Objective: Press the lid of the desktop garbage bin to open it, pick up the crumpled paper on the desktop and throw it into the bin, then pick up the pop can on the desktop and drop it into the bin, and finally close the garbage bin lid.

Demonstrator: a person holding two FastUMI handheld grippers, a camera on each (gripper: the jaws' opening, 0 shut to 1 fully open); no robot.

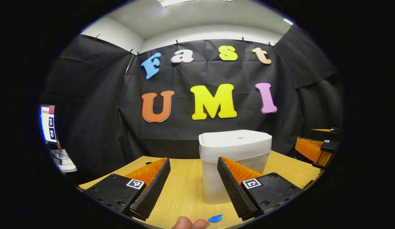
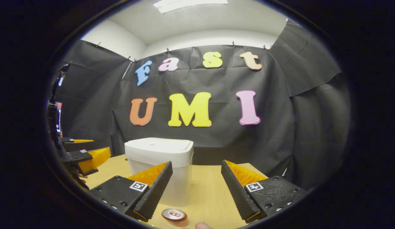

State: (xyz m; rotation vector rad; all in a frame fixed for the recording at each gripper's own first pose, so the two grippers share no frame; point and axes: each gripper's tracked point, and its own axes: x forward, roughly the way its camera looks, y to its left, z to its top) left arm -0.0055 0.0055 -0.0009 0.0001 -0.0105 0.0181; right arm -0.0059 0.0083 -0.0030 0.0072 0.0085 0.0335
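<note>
A white bin [image 1: 234,165], lid closed, stands on a wooden table [image 1: 184,190]. Both grippers, left [image 1: 193,187] and right [image 2: 196,190], hang wide open and empty before it. A can [image 2: 174,215] and blue crumpled paper [image 1: 215,218] lie near the bin.

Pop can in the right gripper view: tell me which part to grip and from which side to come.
The pop can stands upright on the wooden table, its round top showing, just in front of the white bin. Probably best: lower the open right gripper and close across the curved side wall from the near side.
</note>
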